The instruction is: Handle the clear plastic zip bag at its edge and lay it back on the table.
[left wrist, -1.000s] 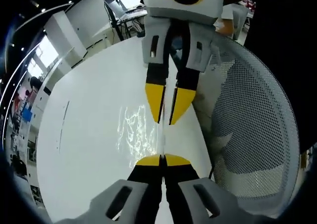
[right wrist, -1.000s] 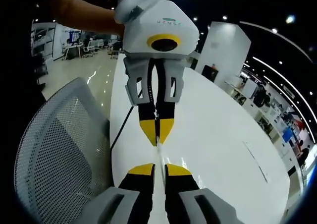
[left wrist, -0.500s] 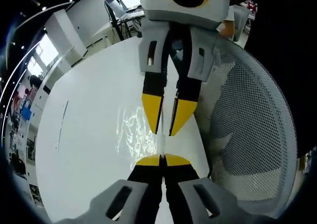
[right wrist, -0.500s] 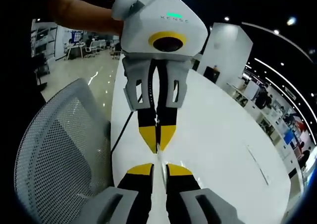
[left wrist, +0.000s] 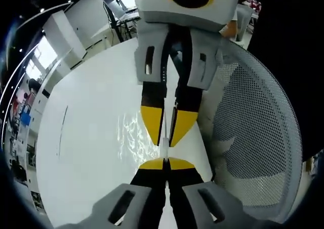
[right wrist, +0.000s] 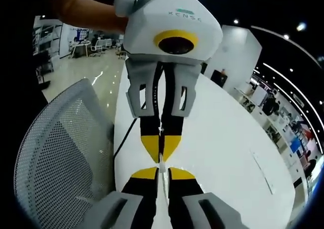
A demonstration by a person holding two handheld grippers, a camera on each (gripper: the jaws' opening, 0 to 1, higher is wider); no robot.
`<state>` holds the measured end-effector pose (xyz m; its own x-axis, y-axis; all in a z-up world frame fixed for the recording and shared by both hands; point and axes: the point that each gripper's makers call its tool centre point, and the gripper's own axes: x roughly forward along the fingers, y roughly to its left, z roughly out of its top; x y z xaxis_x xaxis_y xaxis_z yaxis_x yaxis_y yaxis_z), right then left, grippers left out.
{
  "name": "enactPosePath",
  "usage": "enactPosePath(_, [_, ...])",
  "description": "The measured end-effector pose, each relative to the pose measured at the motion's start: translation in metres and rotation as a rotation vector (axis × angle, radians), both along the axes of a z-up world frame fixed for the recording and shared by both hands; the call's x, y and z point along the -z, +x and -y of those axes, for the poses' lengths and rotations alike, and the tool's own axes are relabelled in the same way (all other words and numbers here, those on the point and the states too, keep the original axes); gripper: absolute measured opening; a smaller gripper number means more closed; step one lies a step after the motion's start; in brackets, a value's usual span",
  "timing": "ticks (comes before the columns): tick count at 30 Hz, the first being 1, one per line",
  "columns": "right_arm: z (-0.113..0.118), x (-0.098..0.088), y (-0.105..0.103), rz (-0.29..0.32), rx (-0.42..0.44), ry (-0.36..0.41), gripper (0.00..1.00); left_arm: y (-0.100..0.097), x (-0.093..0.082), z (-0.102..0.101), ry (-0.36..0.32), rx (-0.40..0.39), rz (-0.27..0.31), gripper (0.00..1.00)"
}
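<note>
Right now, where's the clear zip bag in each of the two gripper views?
Left gripper view: the clear zip bag is low centre, glinting over the white table, between both grippers' tips.
Right gripper view: just its thin edge, low centre.
Shared landmark: the mesh chair back.

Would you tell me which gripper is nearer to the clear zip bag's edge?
Neither: the left gripper and right gripper both pinch the clear zip bag at that edge, tip to tip, over the table.

Both claws [right wrist: 160, 167] apparently pinching bag [right wrist: 161, 160]
</note>
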<state>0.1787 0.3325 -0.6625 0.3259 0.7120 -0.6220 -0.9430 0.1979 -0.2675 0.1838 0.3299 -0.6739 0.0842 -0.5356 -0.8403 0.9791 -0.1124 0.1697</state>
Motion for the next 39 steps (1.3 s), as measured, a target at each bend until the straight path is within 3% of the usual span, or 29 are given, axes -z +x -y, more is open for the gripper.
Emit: enactPosePath(39, [0.001, 0.002, -0.003, 0.002, -0.012, -0.009, 0.0, -0.004, -0.001, 0.01, -0.007, 0.011, 0.013, 0.0])
